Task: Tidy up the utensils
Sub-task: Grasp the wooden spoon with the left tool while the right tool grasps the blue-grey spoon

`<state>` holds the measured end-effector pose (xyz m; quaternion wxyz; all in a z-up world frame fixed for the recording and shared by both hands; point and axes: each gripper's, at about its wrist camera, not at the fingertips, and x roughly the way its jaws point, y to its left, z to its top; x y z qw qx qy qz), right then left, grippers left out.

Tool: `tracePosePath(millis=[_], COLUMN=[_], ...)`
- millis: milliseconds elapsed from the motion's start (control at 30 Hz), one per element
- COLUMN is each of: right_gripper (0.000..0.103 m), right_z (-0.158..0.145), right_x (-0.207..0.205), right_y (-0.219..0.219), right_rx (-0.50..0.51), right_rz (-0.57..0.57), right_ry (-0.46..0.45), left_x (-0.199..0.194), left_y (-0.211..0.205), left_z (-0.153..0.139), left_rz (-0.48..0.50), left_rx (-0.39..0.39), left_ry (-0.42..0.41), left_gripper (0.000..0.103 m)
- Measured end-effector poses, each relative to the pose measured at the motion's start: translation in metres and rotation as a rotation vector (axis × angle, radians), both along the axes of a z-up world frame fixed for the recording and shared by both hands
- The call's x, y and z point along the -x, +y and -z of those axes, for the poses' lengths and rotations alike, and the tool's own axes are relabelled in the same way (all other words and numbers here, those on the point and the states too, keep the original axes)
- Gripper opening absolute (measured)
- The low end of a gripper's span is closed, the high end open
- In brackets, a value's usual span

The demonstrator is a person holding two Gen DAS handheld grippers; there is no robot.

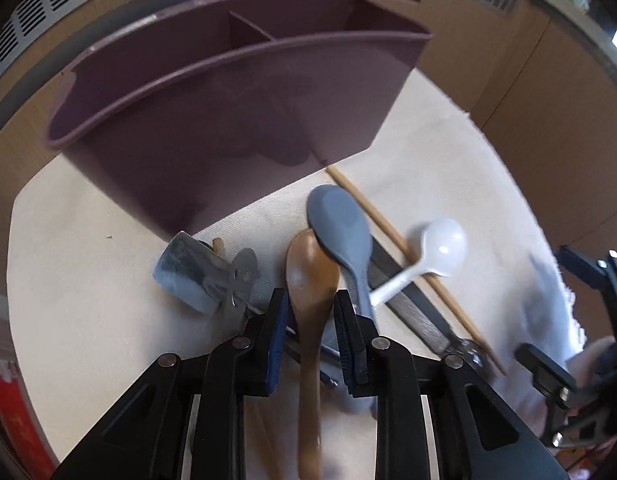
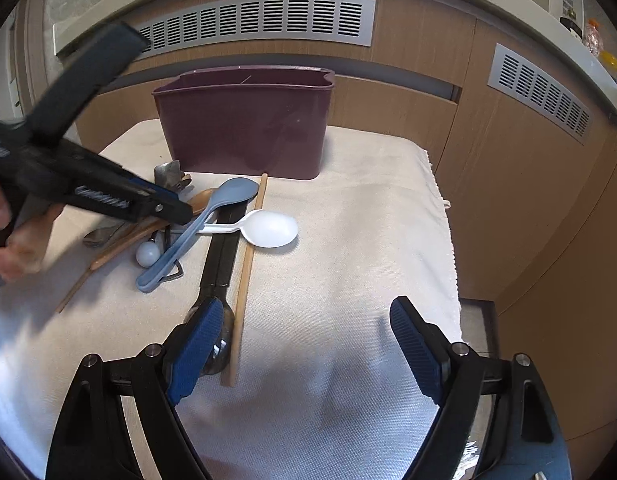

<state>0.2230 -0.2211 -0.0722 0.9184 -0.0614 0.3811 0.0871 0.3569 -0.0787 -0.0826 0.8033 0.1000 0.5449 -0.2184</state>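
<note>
My left gripper [image 1: 312, 320] points steeply down into a pile of utensils. Its blue pads press both sides of a wooden spoon [image 1: 308, 268], just below the bowl. A grey spoon [image 1: 340, 224] lies across that spoon's tip. Beside them lie a white plastic spoon [image 1: 440, 244], a chopstick [image 1: 388, 232] and a dark-handled metal utensil [image 1: 412, 308]. A purple divided caddy [image 1: 236, 120] stands behind the pile. In the right wrist view my right gripper [image 2: 308, 344] stands open above the cloth, with nothing between its fingers. Its left pad hangs over the metal utensil's head [image 2: 222, 332].
A beige cloth [image 2: 348, 220] covers the table, and its edge drops off at the right. A grey metal cup-like piece [image 1: 188, 276] and a small white ball [image 2: 148, 254] lie in the pile. Wooden panels with slotted vents [image 2: 260, 20] stand behind the caddy [image 2: 244, 128].
</note>
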Motion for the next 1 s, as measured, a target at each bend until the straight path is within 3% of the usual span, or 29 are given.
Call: tracePosePath(millis=[67, 200, 267, 333, 533, 600, 667, 800, 933, 1000], right_gripper=[0.083, 0.083, 0.083, 0.083, 0.082, 0.072, 0.053, 0.049, 0.032, 0.032], right_z=[0.0, 0.0, -0.002, -0.005, -0.016, -0.014, -0.006, 0.014, 0.02, 0.016], right_x=[0.0, -0.007, -0.014, -0.023, -0.056, -0.072, -0.088, -0.116, -0.125, -0.122], right_y=[-0.001, 0.001, 0.006, 0.012, 0.036, 0.051, 0.067, 0.087, 0.099, 0.094], right_rx=[0.008, 0.014, 0.008, -0.006, -0.088, -0.111, -0.133, -0.085, 0.033, 0.003], right_rz=[-0.004, -0.015, -0.031, -0.047, -0.084, -0.105, -0.119, -0.056, -0.029, -0.055], right_ry=[-0.009, -0.01, -0.003, 0.01, 0.048, 0.086, 0.146, 0.208, 0.196, 0.199], left_x=[-0.005, -0.003, 0.002, 0.008, 0.041, 0.052, 0.062, 0.061, 0.064, 0.066], left_y=[-0.006, -0.019, -0.024, -0.02, 0.026, 0.039, 0.054, 0.062, 0.076, 0.081], left_z=[0.004, 0.004, 0.005, 0.004, 0.001, 0.002, 0.001, 0.001, -0.003, -0.006], left_rz=[-0.004, 0.031, 0.038, 0.018, -0.115, -0.155, -0.182, -0.203, -0.202, -0.194], left_rx=[-0.029, -0.023, -0.042, -0.031, 0.127, 0.16, 0.197, 0.239, 0.275, 0.277], left_ry=[0.004, 0.001, -0.032, -0.062, -0.042, -0.045, -0.036, -0.023, -0.005, 0.003], left_gripper=[0.027, 0.052, 0.049, 0.026, 0.026, 0.026, 0.026, 0.027, 0.028, 0.037])
